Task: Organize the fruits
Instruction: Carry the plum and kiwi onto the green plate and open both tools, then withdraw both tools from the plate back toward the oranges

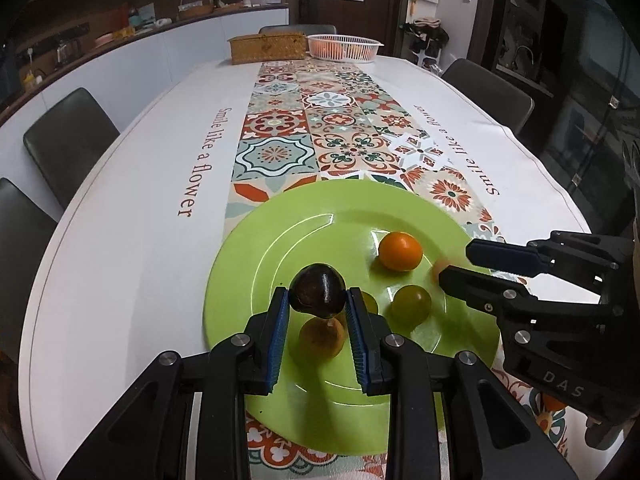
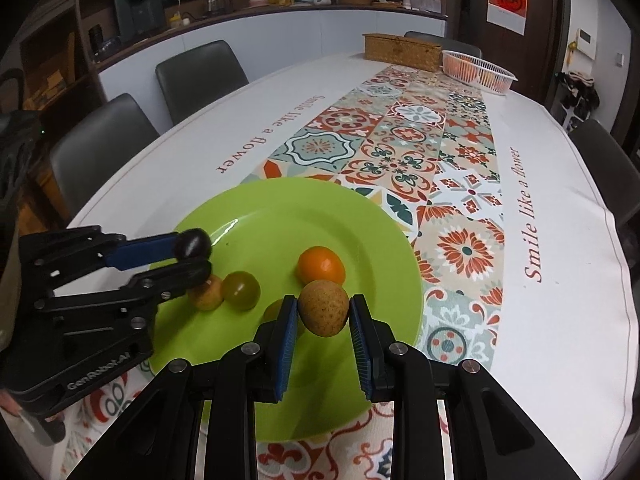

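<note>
A long oval counter (image 1: 120, 240) under a white cloth with a patterned tile runner fills the room, grey chairs (image 1: 68, 140) round it. A round lime-green plate (image 1: 240, 264) sits at the near end. The left claw (image 1: 318, 300) is clamped on a dark purple-brown round fruit (image 1: 318, 292) above the plate; the right claw (image 2: 324, 314) is clamped on a speckled tan-brown round fruit (image 2: 324, 308). An orange tangerine (image 1: 400, 251) and a small green round fruit (image 1: 411, 302) lie on the plate.

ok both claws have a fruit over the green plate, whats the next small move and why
Probably lower both and open. The left claw grips a dark fruit, the right claw a brown speckled fruit, both just above the green plate.
</note>
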